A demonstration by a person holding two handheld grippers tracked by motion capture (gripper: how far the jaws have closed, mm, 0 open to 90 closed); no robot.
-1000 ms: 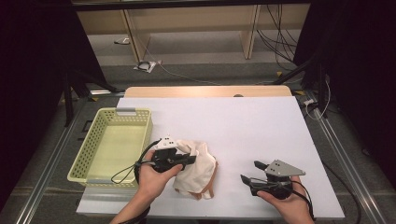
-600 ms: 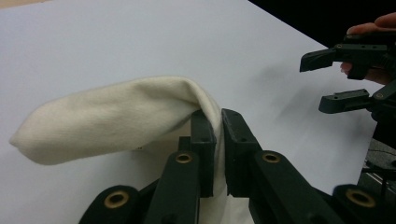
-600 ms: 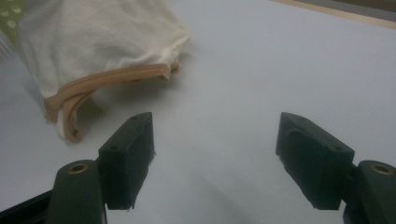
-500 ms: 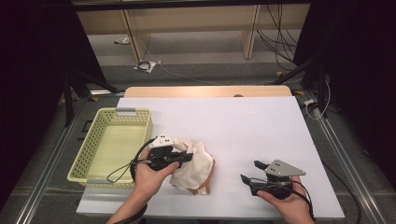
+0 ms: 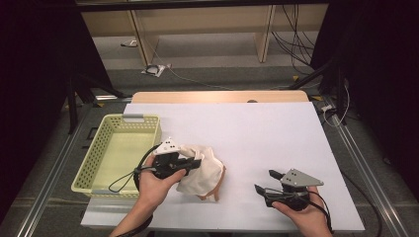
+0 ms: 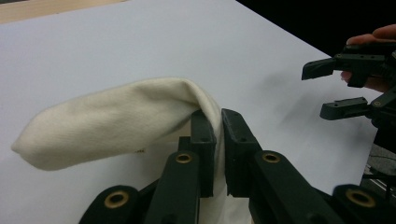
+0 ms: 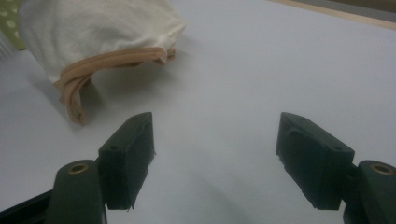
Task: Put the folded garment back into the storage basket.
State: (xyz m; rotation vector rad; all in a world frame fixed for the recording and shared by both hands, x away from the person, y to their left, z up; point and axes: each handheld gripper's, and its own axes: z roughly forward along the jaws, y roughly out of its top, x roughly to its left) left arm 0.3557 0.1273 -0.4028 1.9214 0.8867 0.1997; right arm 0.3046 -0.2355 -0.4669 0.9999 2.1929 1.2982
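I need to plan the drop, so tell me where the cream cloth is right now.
In the high view the cream cloth lies bunched on the white table, front left of centre, just right of the yellow basket, pinched by the left gripper.

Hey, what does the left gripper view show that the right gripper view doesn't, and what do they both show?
Left gripper view: the left gripper shut on a fold of the cream cloth, and the right gripper farther off, jaws apart, in a hand.

Right gripper view: the cloth's tan hem hanging toward the table, a sliver of the green basket behind it, and the right gripper's open jaws with nothing between them.

Both: the cloth and the white table.
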